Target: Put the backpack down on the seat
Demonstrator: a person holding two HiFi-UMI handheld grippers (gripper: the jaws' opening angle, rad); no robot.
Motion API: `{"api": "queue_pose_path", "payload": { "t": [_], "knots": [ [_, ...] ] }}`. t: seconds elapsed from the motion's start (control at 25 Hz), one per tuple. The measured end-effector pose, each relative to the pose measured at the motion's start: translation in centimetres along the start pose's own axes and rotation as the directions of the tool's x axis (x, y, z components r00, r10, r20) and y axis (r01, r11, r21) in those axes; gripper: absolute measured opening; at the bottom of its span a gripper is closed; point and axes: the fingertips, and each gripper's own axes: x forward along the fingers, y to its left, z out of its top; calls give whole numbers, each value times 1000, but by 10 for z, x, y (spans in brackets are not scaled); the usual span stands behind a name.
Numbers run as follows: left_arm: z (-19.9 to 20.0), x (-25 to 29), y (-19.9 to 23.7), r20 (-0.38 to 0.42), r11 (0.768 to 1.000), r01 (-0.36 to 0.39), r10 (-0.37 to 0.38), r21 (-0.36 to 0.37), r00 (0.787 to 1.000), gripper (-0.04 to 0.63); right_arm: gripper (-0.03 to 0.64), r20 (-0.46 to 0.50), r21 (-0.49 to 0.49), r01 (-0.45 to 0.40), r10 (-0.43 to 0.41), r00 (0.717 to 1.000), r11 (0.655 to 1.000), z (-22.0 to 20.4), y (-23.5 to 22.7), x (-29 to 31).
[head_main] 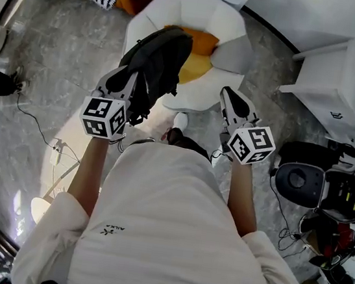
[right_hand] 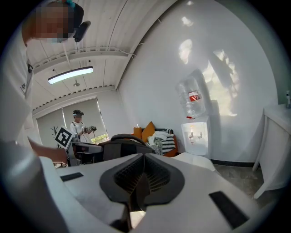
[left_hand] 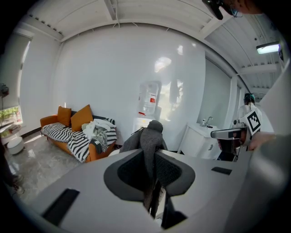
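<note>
Your left gripper (head_main: 126,79) is clamped on the backpack (head_main: 159,60). Its jaws stand partly apart, with the grey strap (left_hand: 150,145) pinched between them. The backpack hangs over the left side of the white seat (head_main: 214,18), by the orange cushion (head_main: 199,56); you cannot tell whether it touches. Your right gripper (head_main: 234,100) is at the seat's near right edge, jaws together and holding nothing.
</note>
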Motion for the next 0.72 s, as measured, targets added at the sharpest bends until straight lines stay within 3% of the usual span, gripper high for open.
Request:
{"api": "queue_pose_path", "payload": {
  "t": [0.36, 0.72],
  "knots": [
    [10, 48, -18, -22, 999, -39, 39, -9, 999, 74, 25, -27, 19, -40, 41, 999, 999, -3, -54, 10],
    [20, 55, -16, -55, 999, -48, 47, -23, 997, 75, 26, -68, 35, -61, 63, 996, 998, 4, -61, 25]
  ]
}}
